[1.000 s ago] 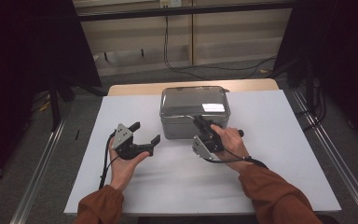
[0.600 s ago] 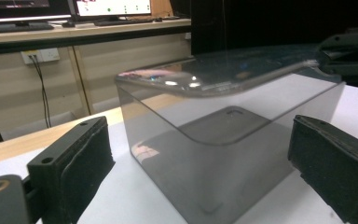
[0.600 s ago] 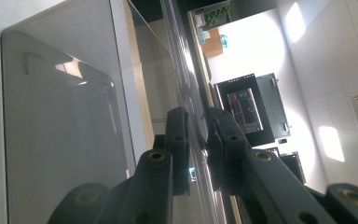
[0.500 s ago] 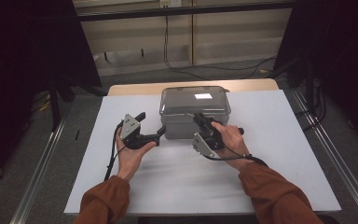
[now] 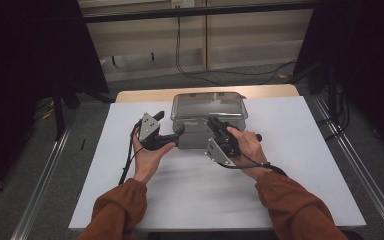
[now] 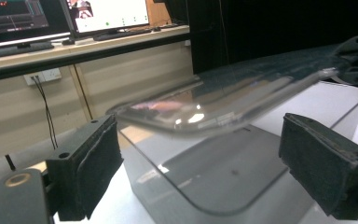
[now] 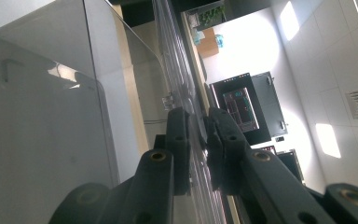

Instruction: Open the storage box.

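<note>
The left tongs (image 5: 179, 131) are held wide open in the left hand (image 5: 147, 155), jaws pointed rightward. The right tongs (image 7: 199, 140) are gripped by the right hand (image 5: 245, 145), jaws pinched nearly together. Both forearms are extended forward.

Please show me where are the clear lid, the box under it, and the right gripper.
clear lid (image 6: 223, 100), left gripper view, on its curved front edge.
box (image 6: 205, 182), left gripper view, on its near wall.
right gripper (image 7: 199, 140), right gripper view, between the fingers shut on the lid edge.
</note>
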The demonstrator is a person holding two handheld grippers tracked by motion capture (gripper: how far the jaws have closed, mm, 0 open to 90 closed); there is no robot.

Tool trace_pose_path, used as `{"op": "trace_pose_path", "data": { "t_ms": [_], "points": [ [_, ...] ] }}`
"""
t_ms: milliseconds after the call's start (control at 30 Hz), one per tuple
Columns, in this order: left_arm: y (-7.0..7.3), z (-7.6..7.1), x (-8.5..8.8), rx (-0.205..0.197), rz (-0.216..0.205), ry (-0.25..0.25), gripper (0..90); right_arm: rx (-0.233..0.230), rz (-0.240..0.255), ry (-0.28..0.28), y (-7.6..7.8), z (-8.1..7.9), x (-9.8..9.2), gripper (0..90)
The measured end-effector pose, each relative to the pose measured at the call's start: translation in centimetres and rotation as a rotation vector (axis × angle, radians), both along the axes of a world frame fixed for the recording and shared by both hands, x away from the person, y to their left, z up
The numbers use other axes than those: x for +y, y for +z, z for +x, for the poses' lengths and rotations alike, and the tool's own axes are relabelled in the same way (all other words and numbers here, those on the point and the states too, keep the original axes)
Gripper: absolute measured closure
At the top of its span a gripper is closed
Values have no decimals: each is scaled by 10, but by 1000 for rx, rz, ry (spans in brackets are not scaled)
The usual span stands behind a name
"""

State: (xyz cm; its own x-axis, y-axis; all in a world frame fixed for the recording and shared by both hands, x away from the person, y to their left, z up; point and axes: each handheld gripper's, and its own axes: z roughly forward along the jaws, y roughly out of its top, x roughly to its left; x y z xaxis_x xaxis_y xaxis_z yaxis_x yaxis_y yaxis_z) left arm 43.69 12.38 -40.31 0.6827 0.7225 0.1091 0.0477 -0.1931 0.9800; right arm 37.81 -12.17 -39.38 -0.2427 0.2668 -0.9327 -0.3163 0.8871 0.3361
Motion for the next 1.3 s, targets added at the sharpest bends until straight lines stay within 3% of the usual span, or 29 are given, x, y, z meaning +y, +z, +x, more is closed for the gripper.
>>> {"op": "trace_pose_path", "data": {
  "t_ms": [67, 167, 300, 533, 733, 967, 1100, 1133, 1167, 1233, 1300],
  "points": [
    [1, 4, -2, -33, 18, 4, 142, -2, 3, 3, 0, 0, 0, 795],
    [-2, 6, -4, -35, 0, 3, 171, -1, 5, 2, 1, 0, 0, 795],
    [-6, 5, -9, -33, 33, -30, 214, 3, 4, 1, 2, 0, 1, 793],
    [-8, 8, -7, -73, 41, -9, 313, 10, 4, -1, -1, 0, 2, 787],
    [-8, 11, -6, -79, 24, -5, 377, 27, 31, 0, -1, 0, 1, 773],
    [-10, 12, -6, -71, 39, -5, 394, 75, 136, -4, -2, 3, -8, 625],
    [-10, 11, -6, -81, 49, -5, 394, 118, 240, -14, -1, 4, -13, 480],
    [-10, 11, -6, -80, 47, -5, 394, 118, 240, -14, -1, 4, -13, 480],
    [-10, 11, -6, -80, 47, -4, 393, 138, 302, -29, -2, 5, -18, 361],
    [-10, 11, -6, -80, 46, -4, 394, 144, 322, -40, -2, 5, -20, 328],
    [-10, 11, -6, -80, 39, -4, 395, 173, 381, -49, -3, 7, -28, 260]
  ]
}}
